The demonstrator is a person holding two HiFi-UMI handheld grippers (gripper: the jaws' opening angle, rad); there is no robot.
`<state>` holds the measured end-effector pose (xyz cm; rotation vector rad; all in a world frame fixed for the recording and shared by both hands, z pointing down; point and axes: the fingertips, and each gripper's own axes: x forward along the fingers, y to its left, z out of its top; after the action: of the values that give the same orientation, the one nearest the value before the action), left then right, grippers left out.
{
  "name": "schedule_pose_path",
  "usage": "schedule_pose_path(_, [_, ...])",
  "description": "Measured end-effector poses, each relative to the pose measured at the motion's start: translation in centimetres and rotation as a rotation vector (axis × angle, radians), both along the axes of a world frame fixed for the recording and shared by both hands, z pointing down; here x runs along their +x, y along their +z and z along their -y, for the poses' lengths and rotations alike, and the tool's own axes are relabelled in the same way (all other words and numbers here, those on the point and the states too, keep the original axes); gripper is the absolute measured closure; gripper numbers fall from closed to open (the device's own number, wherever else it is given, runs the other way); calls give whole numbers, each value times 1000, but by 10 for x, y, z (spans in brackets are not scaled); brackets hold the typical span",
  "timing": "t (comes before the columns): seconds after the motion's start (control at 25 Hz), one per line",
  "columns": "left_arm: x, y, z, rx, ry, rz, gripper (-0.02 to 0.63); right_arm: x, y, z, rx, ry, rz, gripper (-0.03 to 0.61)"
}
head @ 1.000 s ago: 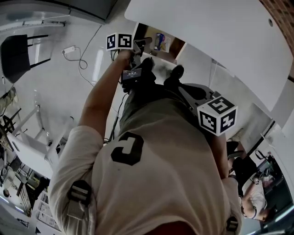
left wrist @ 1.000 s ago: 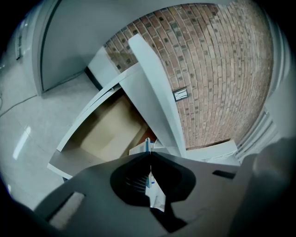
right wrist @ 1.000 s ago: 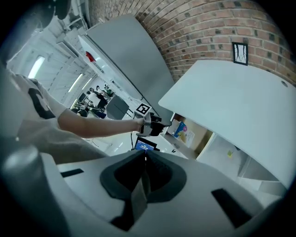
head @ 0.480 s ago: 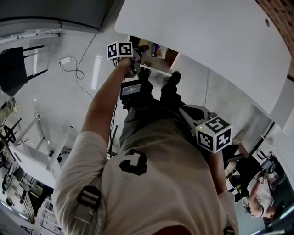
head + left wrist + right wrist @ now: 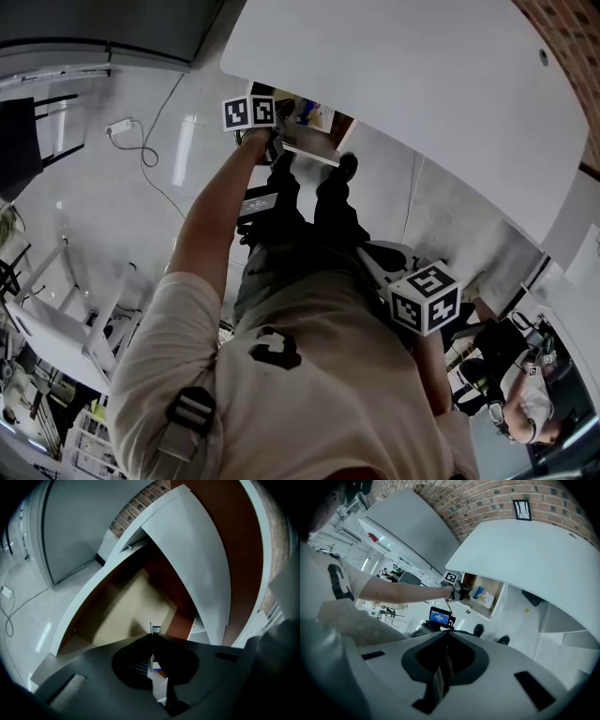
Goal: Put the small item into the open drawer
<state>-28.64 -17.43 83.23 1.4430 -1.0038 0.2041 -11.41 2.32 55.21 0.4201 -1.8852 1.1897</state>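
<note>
1. White laminate, the table [image 5: 422,84] fills the head view from twelve round to three o'clock, its curved edge hanging over me.
2. Pale grey floor [image 5: 141,225] spreads from seven to eleven o'clock, with a white plug and cable [image 5: 116,127] lying on it at ten.
3. The open drawer [image 5: 122,616] juts out from under the table at twelve o'clock in the head view. It has white outer sides, brown inner walls and a tan board bottom.
4. My left gripper [image 5: 152,635] is stretched out at eleven o'clock with its marker cube uppermost. It is right at the drawer's near edge and points down into it.
5. My right gripper [image 5: 446,632] hangs by my hip at four o'clock, well apart from the drawer. Its fingers are pressed together with nothing between them.
6. My black shoes [image 5: 346,167] stand on the floor just below the drawer, at twelve o'clock.
7. A blue-and-white packet [image 5: 483,595] lies inside the drawer, at three o'clock from my left gripper in the right gripper view.
8. The small item [image 5: 155,629] is a thin, flat white piece with a blue mark. My left fingers are clamped on it edge-on, and its tip pokes past them at twelve o'clock, over the drawer's tan bottom, not yet let go.
</note>
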Motion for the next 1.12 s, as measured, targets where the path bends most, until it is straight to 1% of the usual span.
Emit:
schedule_pose_path(0.08, [-4, 6, 2, 16, 12, 44, 609, 0, 3, -1, -3, -3, -9, 572])
schedule_pose_path(0.24, [-6, 17, 4, 49, 103, 164, 609, 0, 5, -2, 4, -33, -36, 572])
schedule_pose_path(0.32, [-4, 19, 6, 71, 142, 202, 609, -2, 6, -1, 6, -47, -40, 572])
schedule_pose_path(0.4, [-3, 22, 10, 84, 160, 221, 607, -3, 7, 0, 4, -56, -43, 572])
schedule_pose_path(0.48, [-2, 24, 14, 83, 168, 217, 607, -4, 7, 2, 3, -61, -46, 572])
schedule_pose_path(0.56, [-2, 25, 16, 78, 176, 204, 588, -6, 8, 3, 3, -59, -49, 572])
schedule_pose_path(0.64, [-4, 26, 14, 71, 182, 203, 511, -9, 9, 3, 2, -63, -49, 572])
schedule_pose_path(0.68, [-5, 26, 12, 68, 187, 203, 485, -11, 8, 3, 3, -69, -48, 572])
schedule_pose_path(0.84, [-11, 24, 10, 74, 200, 205, 483, -18, 7, 6, 13, -83, -39, 572])
schedule_pose_path(1.04, [-13, 10, 13, 87, 166, 147, 483, -25, 6, 8, 25, -107, -37, 572])
schedule_pose_path(1.12, [-14, 5, 13, 96, 161, 137, 483, -30, 6, 9, 32, -119, -36, 572])
